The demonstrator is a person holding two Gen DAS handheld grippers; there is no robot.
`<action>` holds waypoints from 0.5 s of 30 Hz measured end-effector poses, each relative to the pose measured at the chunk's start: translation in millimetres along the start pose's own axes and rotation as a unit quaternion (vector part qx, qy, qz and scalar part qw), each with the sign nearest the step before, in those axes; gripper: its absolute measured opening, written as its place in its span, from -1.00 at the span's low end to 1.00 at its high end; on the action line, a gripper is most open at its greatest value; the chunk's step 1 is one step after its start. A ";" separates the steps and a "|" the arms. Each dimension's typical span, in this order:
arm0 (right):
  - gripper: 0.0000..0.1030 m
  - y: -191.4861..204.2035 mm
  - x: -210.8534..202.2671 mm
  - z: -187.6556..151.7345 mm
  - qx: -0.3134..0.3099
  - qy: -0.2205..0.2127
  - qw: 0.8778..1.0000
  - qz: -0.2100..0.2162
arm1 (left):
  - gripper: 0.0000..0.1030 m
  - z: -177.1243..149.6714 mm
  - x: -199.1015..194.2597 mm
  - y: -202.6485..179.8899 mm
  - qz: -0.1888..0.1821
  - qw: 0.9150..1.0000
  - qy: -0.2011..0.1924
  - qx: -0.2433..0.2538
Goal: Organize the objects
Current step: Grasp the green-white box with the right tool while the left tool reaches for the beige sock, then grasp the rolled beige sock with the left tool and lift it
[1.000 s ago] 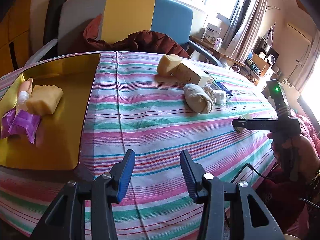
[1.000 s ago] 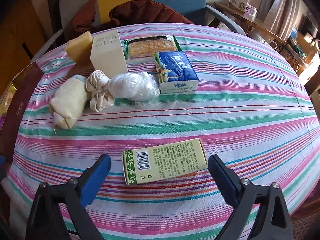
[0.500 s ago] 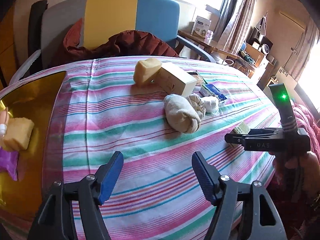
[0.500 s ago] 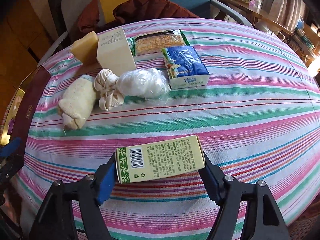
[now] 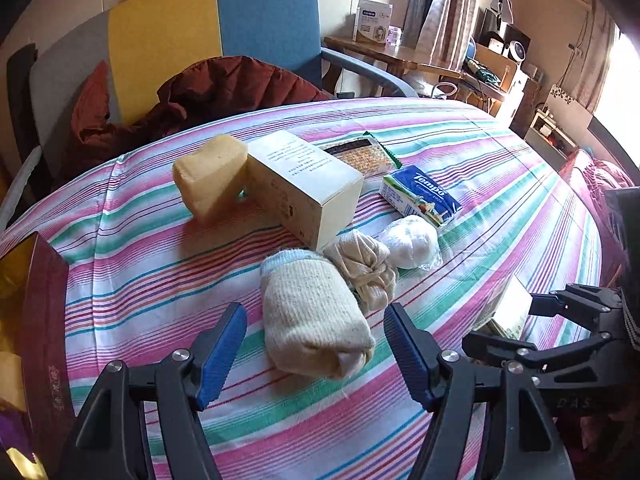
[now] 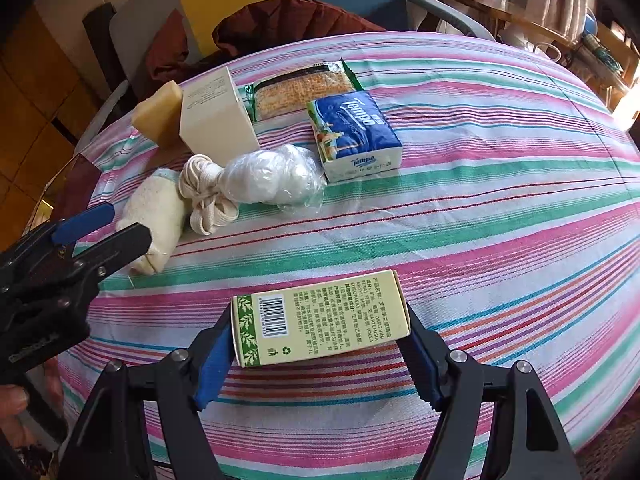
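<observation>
At the far left edge of the striped tabletop [image 5: 132,264] sits a dark red box wall with gold lining [image 5: 44,312], little bare cloth between it and the left gripper [image 5: 314,344]. That gripper's jaws have just been opening and now stand wide apart, their blue pads on either side of the near end of a rolled cream sock [image 5: 316,312] without touching it. Beyond the sock, going right, a yellow sponge block [image 5: 210,176] leans against a plain cream carton [image 5: 304,184] whose small print is too fine to read; a knotted cloth bundle [image 5: 364,268] and a white bundle in clear plastic [image 5: 410,240] lie touching in a row, hemming the sock on its right. Farther back lie a green-edged snack packet [image 5: 364,154] and a blue tissue pack [image 5: 420,198] lettered "Tempo". The right half of the tabletop is open cloth out to its curved edge — the widest free room. There the right gripper [image 6: 320,340] is clamped on the ends of a pale green box [image 6: 320,316], its pads pressed to both short ends; the box shows a barcode, a leaf border, a recycling mark and columns of small characters, with "VITIS VINI", "ARTEMISIA" and "OLEA EUROPAEA" just legible. Behind the tabletop stands a chair in grey, yellow and blue [image 5: 216,28] with a dark red jacket [image 5: 224,88] heaped on it — and a cluttered wooden side table [image 5: 384,54] to the far right.
</observation>
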State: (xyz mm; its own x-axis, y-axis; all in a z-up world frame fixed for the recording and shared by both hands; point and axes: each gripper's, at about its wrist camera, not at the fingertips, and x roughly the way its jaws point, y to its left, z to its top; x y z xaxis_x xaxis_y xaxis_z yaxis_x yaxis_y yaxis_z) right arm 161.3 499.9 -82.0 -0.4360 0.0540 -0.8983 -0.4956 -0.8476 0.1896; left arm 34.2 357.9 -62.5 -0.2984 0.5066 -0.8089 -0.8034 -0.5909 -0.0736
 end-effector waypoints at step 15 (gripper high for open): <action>0.46 -2.7 2.4 3.8 0.002 0.001 1.000 0.003 | 0.00 -33.4 11.6 17.6 -0.027 0.999 -0.032 -0.031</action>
State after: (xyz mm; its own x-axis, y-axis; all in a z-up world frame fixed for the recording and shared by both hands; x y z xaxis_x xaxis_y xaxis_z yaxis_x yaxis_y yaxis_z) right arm 158.7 504.4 -83.1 -0.4377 0.0476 -0.8979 -0.4957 -0.8459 0.1968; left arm 33.8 332.4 -92.7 -0.2889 0.5766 -0.7642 -0.7863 -0.5983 -0.1542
